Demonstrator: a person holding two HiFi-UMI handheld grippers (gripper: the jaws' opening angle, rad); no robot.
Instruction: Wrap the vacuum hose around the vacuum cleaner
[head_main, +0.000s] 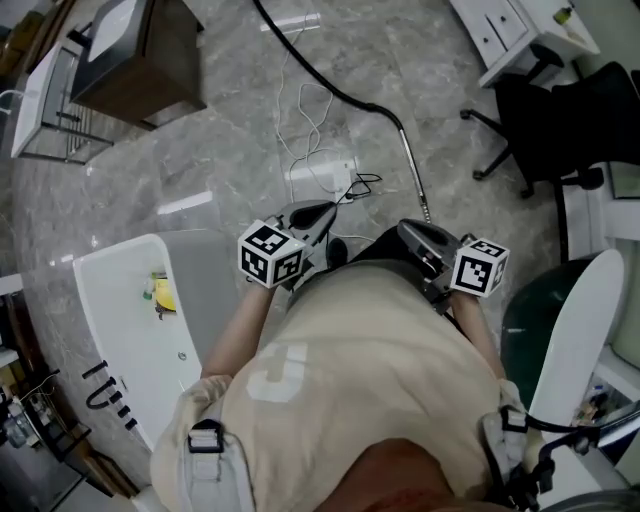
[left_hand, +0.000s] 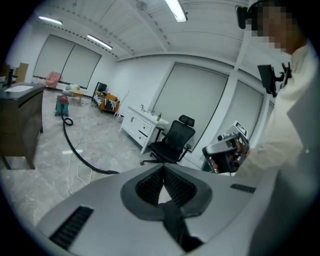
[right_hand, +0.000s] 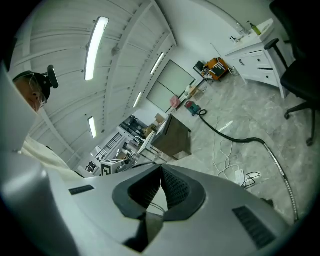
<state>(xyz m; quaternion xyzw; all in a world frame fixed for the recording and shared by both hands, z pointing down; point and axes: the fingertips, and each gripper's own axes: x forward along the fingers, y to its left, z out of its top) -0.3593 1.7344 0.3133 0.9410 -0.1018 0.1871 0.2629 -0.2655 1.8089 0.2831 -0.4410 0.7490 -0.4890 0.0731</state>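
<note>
By the look of it the wrapping is not yet starting: the vacuum hose (head_main: 330, 88) is lying stretched across the floor, running from its metal wand (head_main: 415, 170) at about one o'clock of the person away toward eleven o'clock. The vacuum cleaner (left_hand: 62, 105) is standing well apart at the far end of the room, with no coil showing around it. The left claw (left_hand: 164, 175) and the right claw (right_hand: 161, 185) are both sitting closed on nothing near the person's chest, so the whole job is waiting to be done.
</note>
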